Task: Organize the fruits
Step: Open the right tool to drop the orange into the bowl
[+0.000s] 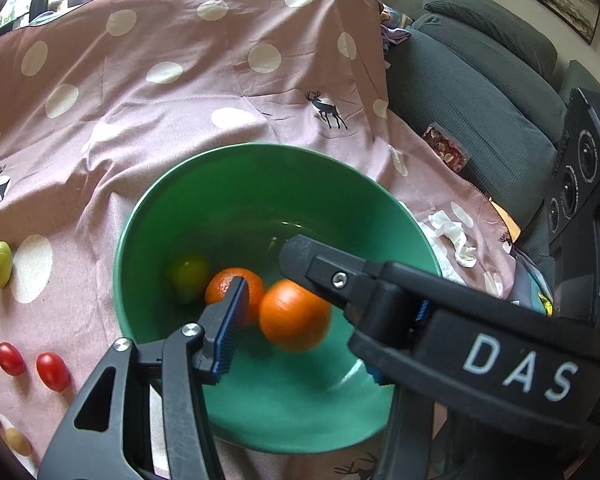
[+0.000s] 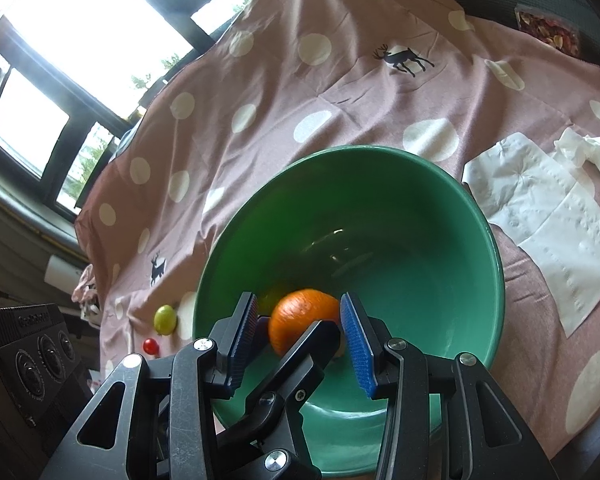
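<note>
Above the green bowl (image 1: 228, 200), left claw (image 1: 300, 320) and right claw (image 2: 300, 320) both released; napkin (image 2: 540, 220) only in right-wrist view.

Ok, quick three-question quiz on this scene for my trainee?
1. How many oranges are in the bowl?
2. True or false: the two red tomatoes lie in the bowl.
3. In the right wrist view, what lies right of the bowl? A) tissue B) banana C) knife

Key: 1. Two. 2. False, they lie on the cloth. 3. A.
</note>
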Tool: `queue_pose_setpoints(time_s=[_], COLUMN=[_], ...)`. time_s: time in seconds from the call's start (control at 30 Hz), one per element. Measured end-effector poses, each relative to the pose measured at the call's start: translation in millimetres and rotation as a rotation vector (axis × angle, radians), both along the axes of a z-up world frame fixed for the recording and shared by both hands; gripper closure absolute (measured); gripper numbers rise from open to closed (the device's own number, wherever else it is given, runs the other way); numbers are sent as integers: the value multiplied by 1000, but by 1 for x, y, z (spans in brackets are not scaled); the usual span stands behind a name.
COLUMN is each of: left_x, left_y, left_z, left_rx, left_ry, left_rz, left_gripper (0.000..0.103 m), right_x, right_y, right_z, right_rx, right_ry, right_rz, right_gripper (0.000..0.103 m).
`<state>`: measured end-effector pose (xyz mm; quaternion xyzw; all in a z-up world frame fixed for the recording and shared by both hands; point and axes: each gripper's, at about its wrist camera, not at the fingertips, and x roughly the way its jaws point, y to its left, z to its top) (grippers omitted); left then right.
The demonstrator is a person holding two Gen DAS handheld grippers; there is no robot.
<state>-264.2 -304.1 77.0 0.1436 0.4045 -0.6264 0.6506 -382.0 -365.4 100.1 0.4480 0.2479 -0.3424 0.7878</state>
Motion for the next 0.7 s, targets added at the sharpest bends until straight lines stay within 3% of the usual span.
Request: queue_pose_setpoints(time_s=[0.1,0.4,0.57,0.7], left_x=[5,24,53,85], left_y=[4,36,76,116], left_z=[-2,13,25,37], left_rx=[-4,-40,-65,-79], left_ry=[44,33,32,-9], left_rz=[-13,58,165,316], left_gripper=[45,39,31,29], right_x=[-1,-3,-1,2], right_y=[1,5,7,10], right_z=[0,6,10,14], right_rx=[3,-28,-49,-67], right_ry=[5,32,52,60], right_rz=[-4,-48,-63,-58], right_gripper=[56,57,57,56])
